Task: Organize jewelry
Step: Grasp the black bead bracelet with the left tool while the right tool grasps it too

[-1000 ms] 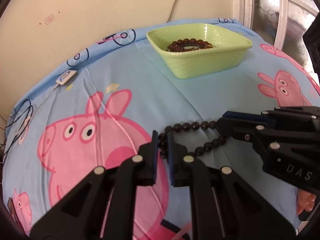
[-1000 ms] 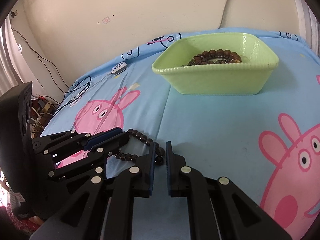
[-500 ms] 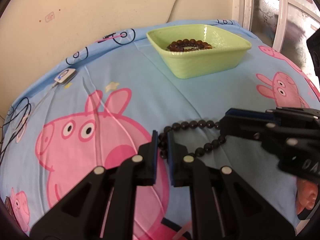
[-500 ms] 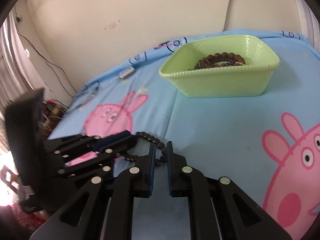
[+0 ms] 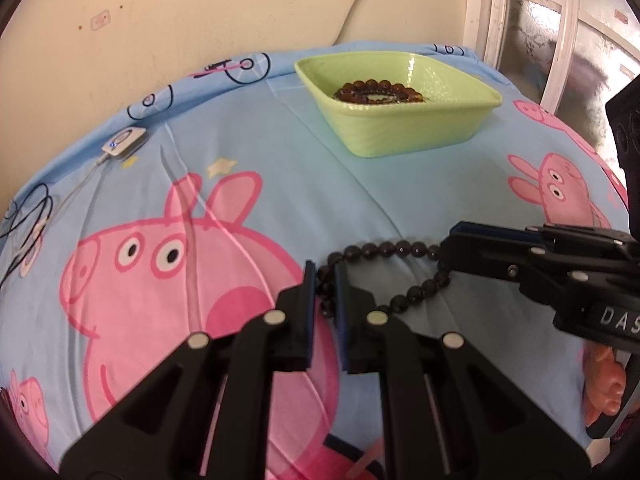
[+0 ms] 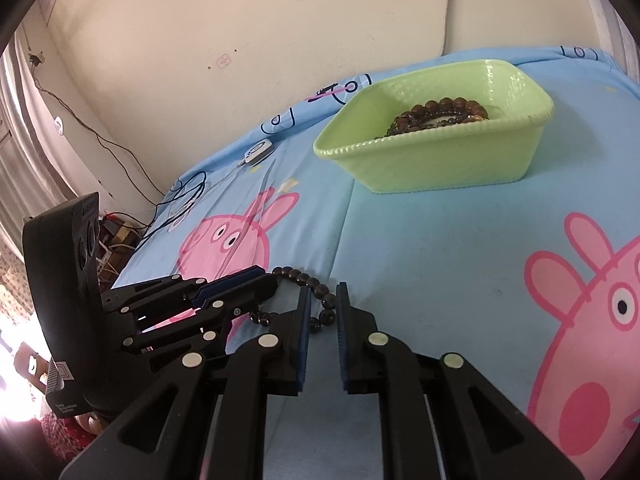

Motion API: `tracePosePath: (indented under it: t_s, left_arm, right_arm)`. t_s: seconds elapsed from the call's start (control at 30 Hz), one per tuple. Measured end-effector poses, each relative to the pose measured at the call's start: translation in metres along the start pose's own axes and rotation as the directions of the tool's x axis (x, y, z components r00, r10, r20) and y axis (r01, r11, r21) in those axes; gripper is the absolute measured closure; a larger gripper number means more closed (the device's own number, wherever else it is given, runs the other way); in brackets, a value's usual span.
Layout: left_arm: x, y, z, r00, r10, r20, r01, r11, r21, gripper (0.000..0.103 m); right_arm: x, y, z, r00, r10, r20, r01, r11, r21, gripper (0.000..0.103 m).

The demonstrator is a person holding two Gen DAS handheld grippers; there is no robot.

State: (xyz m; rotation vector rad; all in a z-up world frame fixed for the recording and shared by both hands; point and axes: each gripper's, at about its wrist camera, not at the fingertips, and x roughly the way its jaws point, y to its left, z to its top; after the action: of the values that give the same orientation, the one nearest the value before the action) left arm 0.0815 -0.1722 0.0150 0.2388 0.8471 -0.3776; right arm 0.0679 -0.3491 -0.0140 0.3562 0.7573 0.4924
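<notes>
- Two grippers pinch one black bead bracelet (image 5: pixel 384 250) low over the bedsheet (image 5: pixel 280 184): left gripper (image 5: pixel 321 276) one end, right gripper (image 6: pixel 323 300) the other
- Pulling apart could snap its cord
- A slipping grip drops it short of the green basket (image 5: pixel 408 136)

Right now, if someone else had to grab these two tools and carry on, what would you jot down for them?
Left hand-held gripper: shut on one end of the black beaded bracelet.
Right hand-held gripper: shut on the same bracelet's other end, so it hangs stretched between them just over the blue cartoon-pig bedsheet.
Done: a brown beaded bracelet lies in the light green plastic basket.
Left: carry the black one to the basket and release.
</notes>
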Motion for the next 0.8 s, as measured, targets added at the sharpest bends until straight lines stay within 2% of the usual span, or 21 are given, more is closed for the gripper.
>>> tracePosePath:
  t_s: [0.5,0.63,0.8]
  left_arm:
    - [-0.0002,0.0027,-0.0004,1.0,-0.019,0.0,0.019,1.0,-0.017,0.094]
    - [0.0002,0.0051,-0.0003,1.0,-0.005,-0.001,0.005,1.0,-0.03,0.086]
    - [0.0007,0.0087,-0.0005,1.0,-0.023,-0.003,0.023,0.999,-0.047,0.086]
  right_arm:
    - [-0.0002,-0.0056,-0.0006,1.0,0.016,0.001,-0.016,1.0,0.023,0.098]
    - [-0.0005,-0.006,-0.0008,1.0,0.015,0.001,-0.015,1.0,0.023,0.098]
    - [-0.001,-0.0053,-0.0011,1.0,0.016,0.004,-0.016,1.0,0.023,0.098]
